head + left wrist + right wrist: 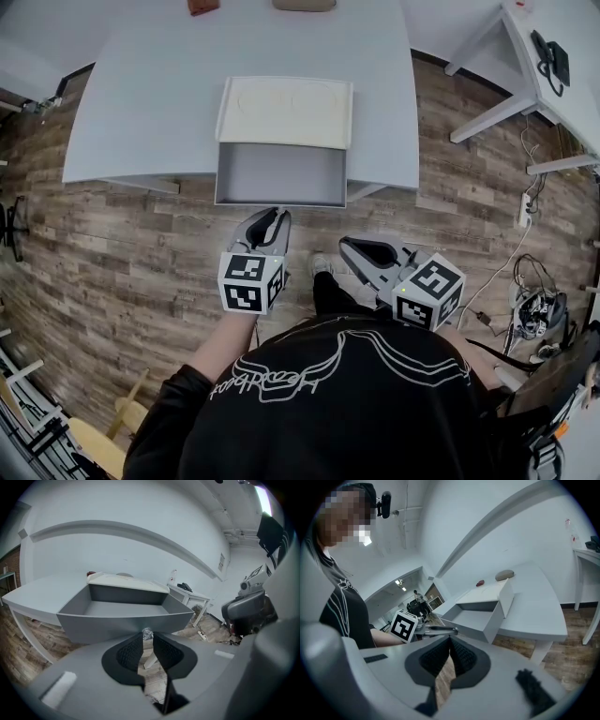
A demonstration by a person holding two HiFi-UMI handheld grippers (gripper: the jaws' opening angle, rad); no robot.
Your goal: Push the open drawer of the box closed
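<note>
A box with a cream top point(286, 111) stands on the pale table point(150, 103). Its grey drawer point(279, 173) is pulled out past the table's front edge and holds nothing. My left gripper point(275, 216) sits just in front of the drawer's front panel point(126, 620). In the left gripper view my left gripper point(147, 637) has a narrow gap between its pads, with a small shiny bit at the tips. My right gripper point(349, 246) hangs lower right, away from the drawer point(476, 618). In the right gripper view my right gripper point(449, 641) has its pads meeting, holding nothing.
A brown thing point(202, 6) and a tan thing point(304, 5) lie at the table's far edge. A second white table with a phone point(551, 58) stands at the right. A power strip point(525, 211) and cables lie on the wood floor. A wooden chair point(94, 441) is at the lower left.
</note>
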